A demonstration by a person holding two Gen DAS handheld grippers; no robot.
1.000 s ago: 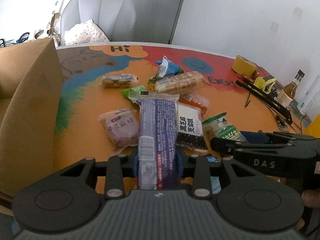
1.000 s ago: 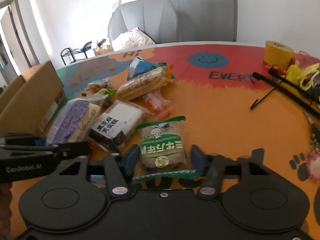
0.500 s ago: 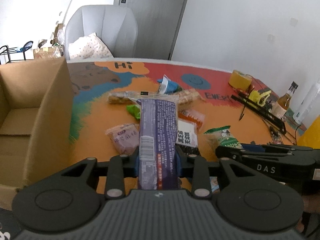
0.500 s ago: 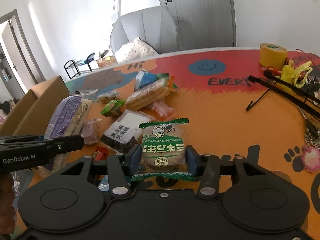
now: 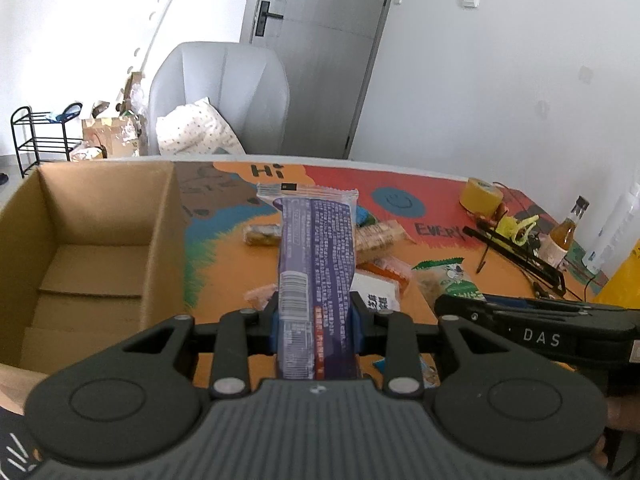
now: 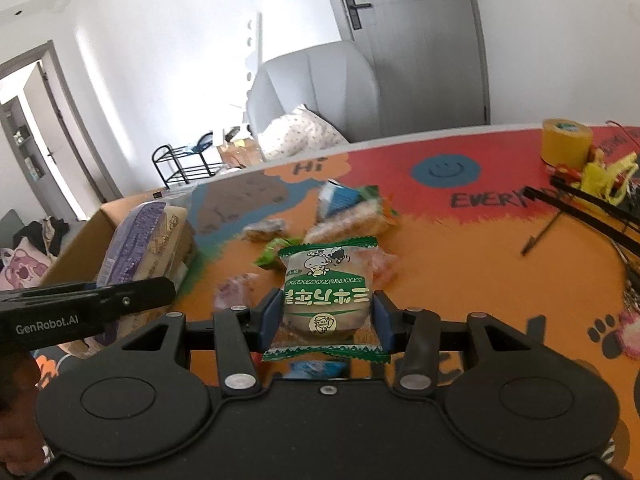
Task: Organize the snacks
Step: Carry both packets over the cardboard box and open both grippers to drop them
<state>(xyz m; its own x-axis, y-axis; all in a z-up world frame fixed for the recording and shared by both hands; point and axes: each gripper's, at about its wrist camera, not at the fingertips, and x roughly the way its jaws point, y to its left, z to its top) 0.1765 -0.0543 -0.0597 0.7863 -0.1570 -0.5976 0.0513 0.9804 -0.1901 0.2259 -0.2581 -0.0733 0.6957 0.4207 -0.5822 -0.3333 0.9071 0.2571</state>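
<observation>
Lettering marked the left wrist view: "Hi" and "EVERY" painted on the orange-and-red table (image 5: 224, 276), and "DAS" printed on the right gripper (image 5: 460, 304) reaching in from the lower right. At centre frame, the left gripper (image 5: 316, 324) pinched a long purple snack pack (image 5: 316, 248) between its blue pads, barcode side up, its fine print too small to read. The pack stood clear of the table, its far end pointing up the frame. An open cardboard box (image 5: 164, 240) filled the left side. Loose snacks (image 5: 380, 236) lay mid-table behind the pack, with a yellow tape roll (image 5: 480, 198) at upper right.

From the right wrist view, "GenRobot.AI" showed on the left gripper (image 6: 160, 288) at lower left, holding the purple snack pack (image 6: 140, 240) in front of the cardboard box (image 6: 84, 240). The right gripper (image 6: 326, 316), at centre, clamped a green-and-white snack packet (image 6: 326, 292), its lettering upside down to the camera, lifted above the table (image 6: 460, 272). The loose snacks (image 6: 348, 220) lay beyond it at mid-frame.
</observation>
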